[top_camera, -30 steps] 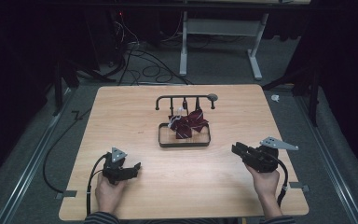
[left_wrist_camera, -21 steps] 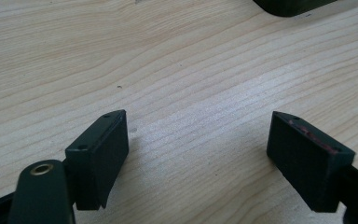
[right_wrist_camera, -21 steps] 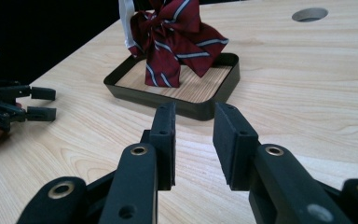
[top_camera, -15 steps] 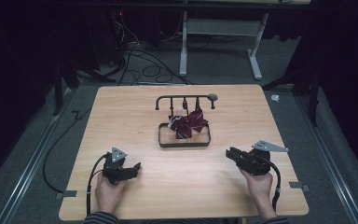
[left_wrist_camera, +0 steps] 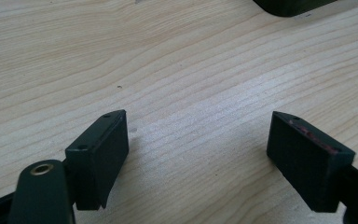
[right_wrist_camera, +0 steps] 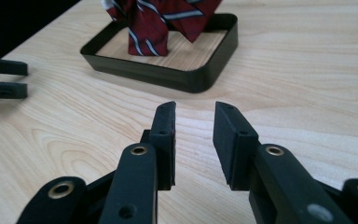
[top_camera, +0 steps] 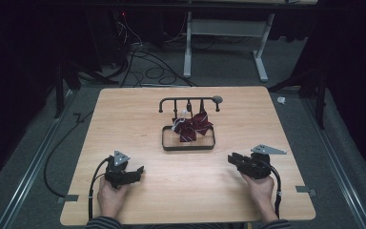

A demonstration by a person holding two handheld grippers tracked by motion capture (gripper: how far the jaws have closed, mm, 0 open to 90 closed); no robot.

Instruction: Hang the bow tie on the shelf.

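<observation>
Pale wood grain runs across the table (top_camera: 124,119), which stands on a grey floor with dark cables (top_camera: 143,62) strewn behind it and the white legs of another desk (top_camera: 262,52) beyond. Near the middle of the table sits a shallow dark tray (top_camera: 188,147) with rounded corners, and rising from its far side is a dark rack (top_camera: 189,101) made of a horizontal bar with small hooks. A dark red tie with pale stripes (top_camera: 193,128) hangs from the rack, bunched up, with its lower end down inside the tray; in the right gripper view the same striped cloth (right_wrist_camera: 151,23) reaches the wooden floor inside the tray's black wall (right_wrist_camera: 168,77). At the near left the person's left hand (top_camera: 110,198) holds the left gripper (top_camera: 138,171) low over bare table, its jaws spread wide apart with nothing between them, as the left gripper view (left_wrist_camera: 198,149) confirms. At the near right the right hand (top_camera: 262,188) holds the right gripper (top_camera: 232,159), pointed toward the tray but well short of it; its jaws (right_wrist_camera: 193,140) stand a narrow gap apart, parted and empty.
</observation>
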